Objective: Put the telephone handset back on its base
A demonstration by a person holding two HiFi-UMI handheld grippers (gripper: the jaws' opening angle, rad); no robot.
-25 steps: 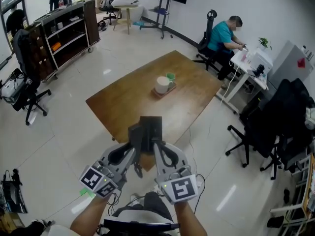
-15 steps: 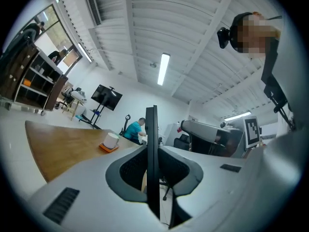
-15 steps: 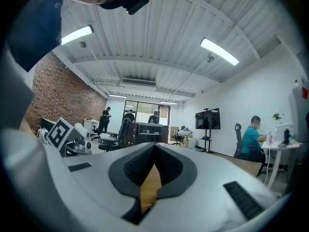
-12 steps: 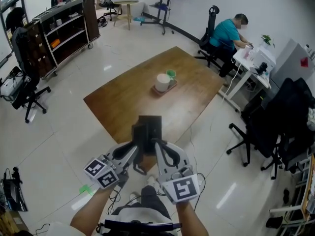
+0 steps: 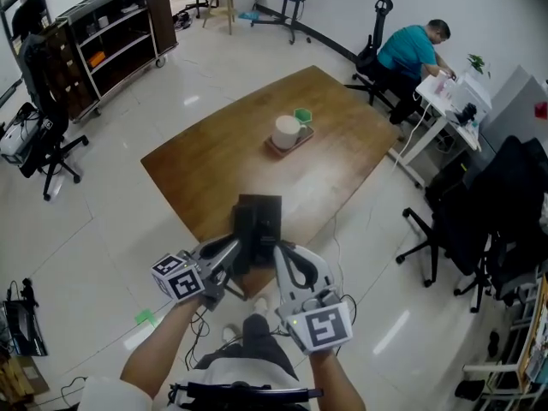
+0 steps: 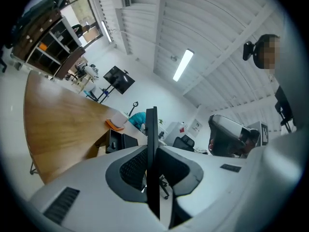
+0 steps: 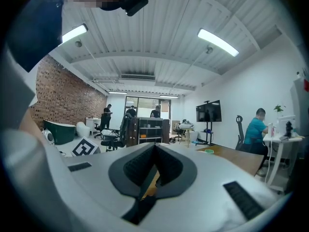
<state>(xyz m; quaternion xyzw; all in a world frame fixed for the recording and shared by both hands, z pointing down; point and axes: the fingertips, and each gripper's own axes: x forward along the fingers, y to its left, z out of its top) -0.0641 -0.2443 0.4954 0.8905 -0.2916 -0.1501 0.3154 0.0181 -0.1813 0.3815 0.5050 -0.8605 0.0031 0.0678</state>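
A black telephone base [image 5: 262, 215] sits at the near corner of the wooden table [image 5: 205, 161]. It also shows small at the table's edge in the left gripper view [image 6: 120, 141]. My left gripper [image 5: 235, 253] is rolled to one side at the base's left. Its jaws [image 6: 152, 151] are shut on a slim black piece seen edge-on, apparently the handset [image 6: 152, 122]. My right gripper [image 5: 276, 251] hangs just right of the base. Its jaws [image 7: 154, 149] are shut with nothing between them.
A white cup on a small tray [image 5: 286, 132] and a green item [image 5: 301, 115] stand at mid-table. A person [image 5: 415, 50] sits at a white desk at far right. Black office chairs [image 5: 462, 221] stand to the right, and a dark shelf unit [image 5: 103, 32] at the back left.
My left gripper has sunk and rolled, so its marker cube now faces further up and left. The right gripper has shifted slightly. The table looks nearer in the head view.
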